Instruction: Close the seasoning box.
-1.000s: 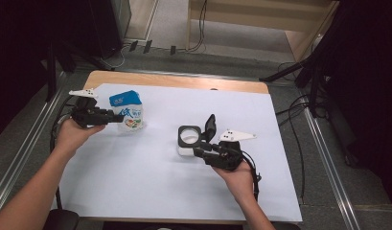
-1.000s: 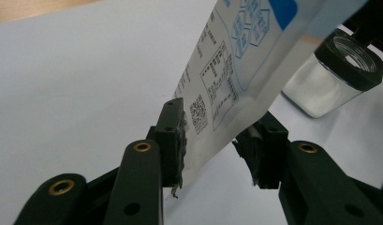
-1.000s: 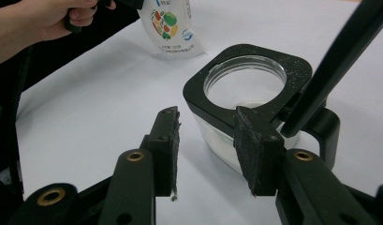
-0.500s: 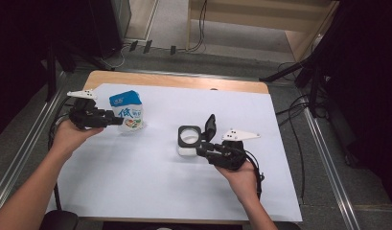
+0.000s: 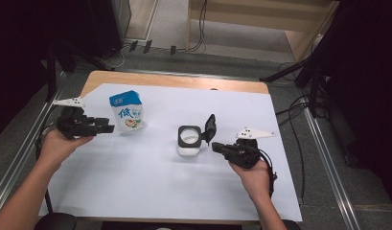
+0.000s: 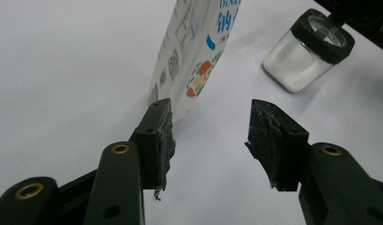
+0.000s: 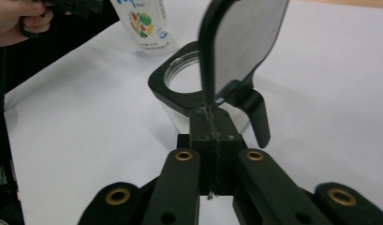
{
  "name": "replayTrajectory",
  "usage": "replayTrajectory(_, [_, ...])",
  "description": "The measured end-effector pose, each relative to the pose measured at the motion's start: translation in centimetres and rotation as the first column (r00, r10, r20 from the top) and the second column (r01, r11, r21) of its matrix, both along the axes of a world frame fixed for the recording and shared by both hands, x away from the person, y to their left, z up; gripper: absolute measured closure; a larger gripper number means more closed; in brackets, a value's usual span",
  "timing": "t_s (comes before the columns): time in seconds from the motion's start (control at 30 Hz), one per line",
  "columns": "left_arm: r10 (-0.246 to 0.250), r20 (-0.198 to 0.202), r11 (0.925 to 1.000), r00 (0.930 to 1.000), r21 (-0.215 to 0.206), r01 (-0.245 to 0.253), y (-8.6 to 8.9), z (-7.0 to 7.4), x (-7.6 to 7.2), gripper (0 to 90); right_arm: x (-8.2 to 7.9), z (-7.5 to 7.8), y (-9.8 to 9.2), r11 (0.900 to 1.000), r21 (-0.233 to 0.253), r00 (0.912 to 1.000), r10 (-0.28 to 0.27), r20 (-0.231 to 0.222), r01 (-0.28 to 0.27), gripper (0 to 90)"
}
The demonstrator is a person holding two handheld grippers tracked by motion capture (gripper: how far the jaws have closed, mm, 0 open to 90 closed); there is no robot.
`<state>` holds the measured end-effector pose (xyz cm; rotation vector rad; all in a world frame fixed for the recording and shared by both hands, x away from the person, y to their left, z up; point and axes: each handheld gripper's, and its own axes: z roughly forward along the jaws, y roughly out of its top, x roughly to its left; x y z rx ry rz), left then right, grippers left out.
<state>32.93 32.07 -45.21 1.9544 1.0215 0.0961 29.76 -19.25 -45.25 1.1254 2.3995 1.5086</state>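
My left gripper (image 6: pixel 210 136) hung with its jaws spread wide above the white sheet (image 6: pixel 62 70), the bag's (image 6: pixel 191 56) bottom corner just beyond the left jaw, and the square jar (image 6: pixel 307 51) of white powder stood farther off, upper right.

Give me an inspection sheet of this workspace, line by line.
Surface: white sheet over a wooden table.
Job's things: blue-and-white pouch standing upright; square jar of white powder, its black flip lid raised.
Clutter: nothing seen.
Grippers: left gripper open, jaws beside the pouch, not gripping it; right gripper shut, jaws pressed together at the lid's hinge side, whether they pinch it is unclear.
Cables: one trails from each gripper; more lie on the floor behind the table.
Surroundings: dark room, wooden furniture behind.
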Motion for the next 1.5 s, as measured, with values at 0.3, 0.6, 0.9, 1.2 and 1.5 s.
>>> replayTrajectory(0.3, [-0.011, -0.001, 0.9999, 0.9999, -0.004, 0.011, -0.3, -0.4, -2.1, 51.2, 2.0, 0.5, -0.8, 0.998, 0.022, 0.998, -0.062, 0.004, 0.062, 90.0])
replayTrajectory(0.6, [-0.053, -0.012, 0.9986, 0.9985, 0.004, 0.053, -2.4, -0.9, -3.0, 50.8, 3.9, 1.1, -0.2, 0.997, 0.037, 0.9979, -0.065, 0.003, 0.065, 90.0])
replayTrajectory(0.9, [-0.094, -0.003, 0.9955, 0.9956, -0.01, 0.094, -4.9, -0.7, -2.7, 50.5, 4.7, 1.3, 0.7, 0.998, 0.031, 0.9988, -0.048, -0.002, 0.048, 90.0])
replayTrajectory(1.2, [-0.106, 0.008, 0.9939, 0.9943, -0.027, 0.107, -6.3, -0.8, -2.4, 50.2, 5.0, 1.3, 1.4, 0.999, 0.029, 0.9991, -0.042, 0.004, 0.041, 90.0])
replayTrajectory(1.5, [-0.11, 0.015, 0.9938, 0.9939, -0.017, 0.11, -6.8, -1.1, -2.6, 49.7, 5.2, 1.0, 2.7, 0.999, 0.03, 0.9997, -0.023, 0.003, 0.023, 90.0])
